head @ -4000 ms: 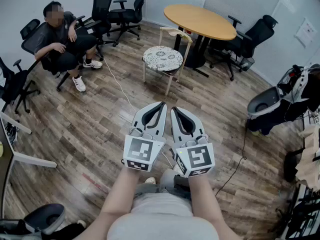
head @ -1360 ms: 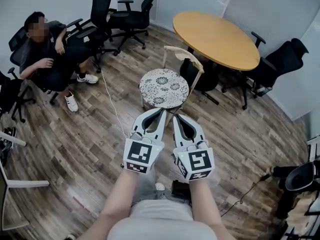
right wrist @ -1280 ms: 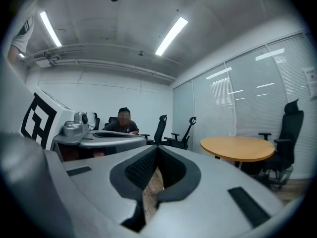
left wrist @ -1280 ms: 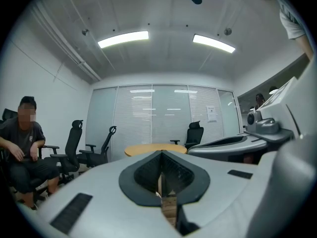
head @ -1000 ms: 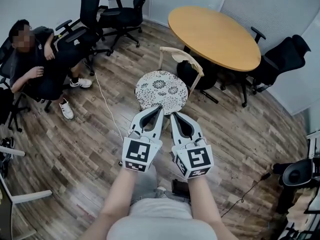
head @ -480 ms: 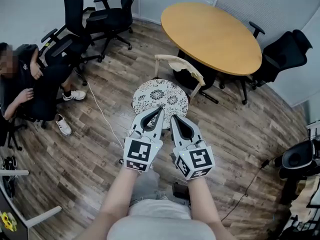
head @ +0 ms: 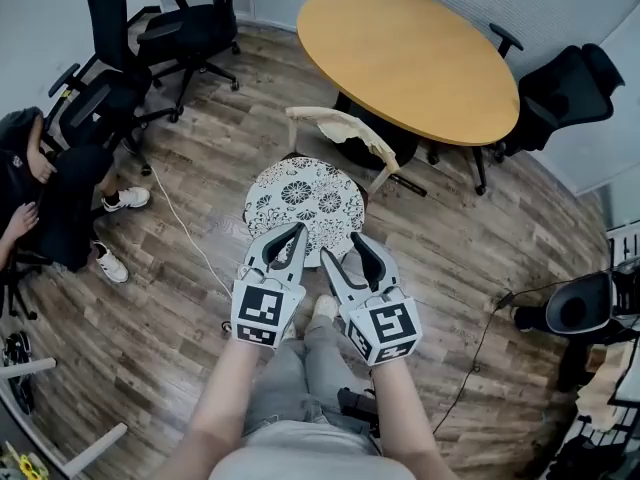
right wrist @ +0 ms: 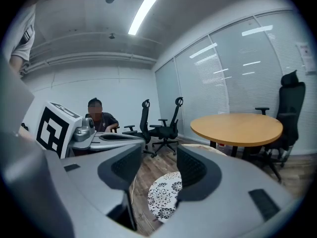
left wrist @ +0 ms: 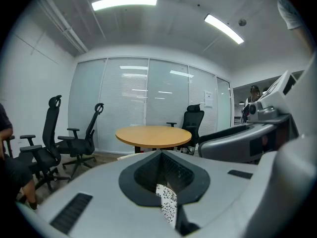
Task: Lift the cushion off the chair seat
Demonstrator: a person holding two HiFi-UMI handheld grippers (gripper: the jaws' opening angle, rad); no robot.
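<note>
The right claw (head: 343, 248) is opening. Its jaws stand wide apart with nothing held, and its own view shows the cushion through the gap, farther off and untouched. The left claw (head: 296, 232) has its jaws together and grips nothing; only a thin strip of the cushion's pattern shows past its tips in its own view. Both claws hang side by side just in front of the chair (head: 335, 125), at its near edge, with the left tips over the cushion's near rim in the head view. Whether they touch it cannot be told.

The cushion (head: 300, 193) is round and flat, white with a dense black flower print. It lies flat on the chair seat and covers all of it. The chair is pale wood with a curved backrest on the far side of the cushion.

A round wooden table (head: 410, 53) stands just behind the chair. Black office chairs stand beyond the chair to the left (head: 190, 33) and to the right past the table (head: 570, 83). A person (head: 40, 188) sits well to the left of the chair. A white cable (head: 185, 238) runs over the plank floor (head: 150, 298) on the chair's left. A dark round tub (head: 560, 313) stands well to the chair's right; its inside is too dark to read.
</note>
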